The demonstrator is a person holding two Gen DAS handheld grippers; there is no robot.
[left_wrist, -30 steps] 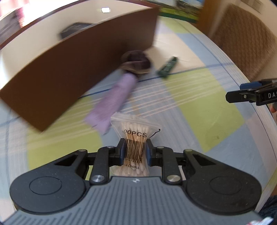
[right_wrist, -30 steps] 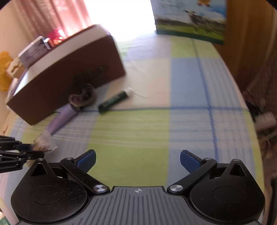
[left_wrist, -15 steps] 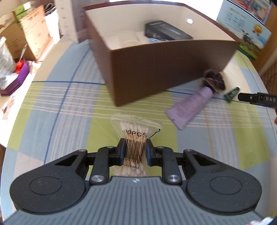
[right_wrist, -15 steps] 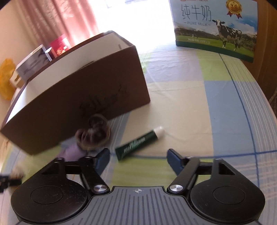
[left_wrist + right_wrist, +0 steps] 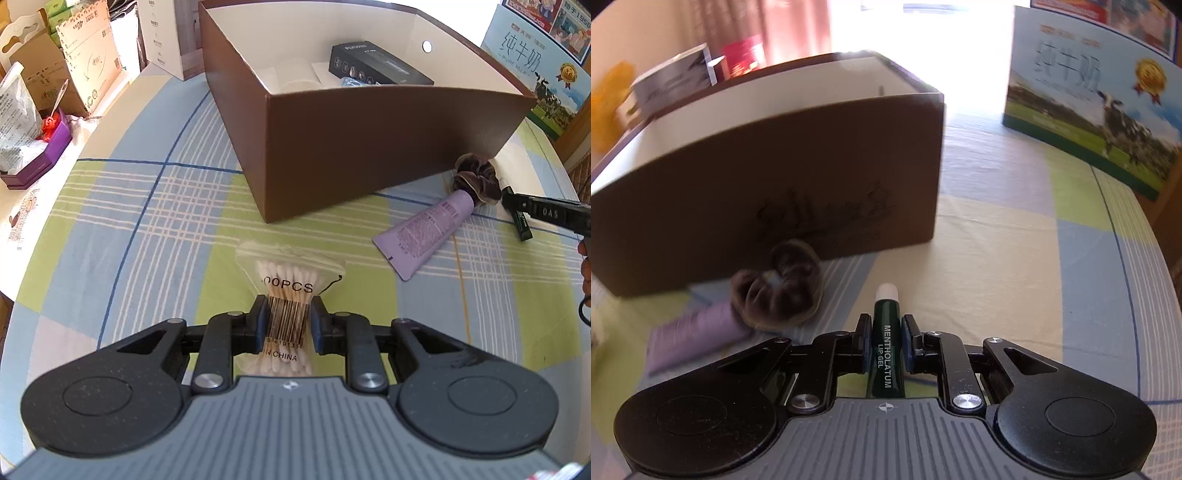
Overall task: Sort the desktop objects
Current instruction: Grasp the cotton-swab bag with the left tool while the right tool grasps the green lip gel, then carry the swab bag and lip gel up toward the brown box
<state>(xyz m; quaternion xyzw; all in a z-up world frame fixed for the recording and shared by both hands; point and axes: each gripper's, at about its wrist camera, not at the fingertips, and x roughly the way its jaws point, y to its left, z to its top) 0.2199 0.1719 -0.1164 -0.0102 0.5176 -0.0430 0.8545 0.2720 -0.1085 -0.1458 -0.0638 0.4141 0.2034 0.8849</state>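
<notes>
My left gripper (image 5: 287, 325) is shut on a clear bag of cotton swabs (image 5: 290, 280), held above the checked tablecloth in front of the brown open box (image 5: 354, 147). Inside the box lies a black carton (image 5: 376, 66). My right gripper (image 5: 884, 345) is shut on a dark green lip gel tube (image 5: 886, 350) with a white cap; the same tube (image 5: 521, 223) and gripper (image 5: 517, 206) show at the right edge of the left wrist view. A purple tube (image 5: 424, 232) and a dark scrunchie (image 5: 476, 177) lie beside the box's near wall.
A milk carton box (image 5: 1089, 99) stands at the back right of the table. Cardboard boxes (image 5: 85, 62) and a purple tray (image 5: 40, 151) crowd the far left. The table edge (image 5: 22, 236) curves close on the left.
My right gripper moved forward and down and shut on the green lip gel tube. My left gripper swung left and rose with the swab bag, so the box's inside now shows.
</notes>
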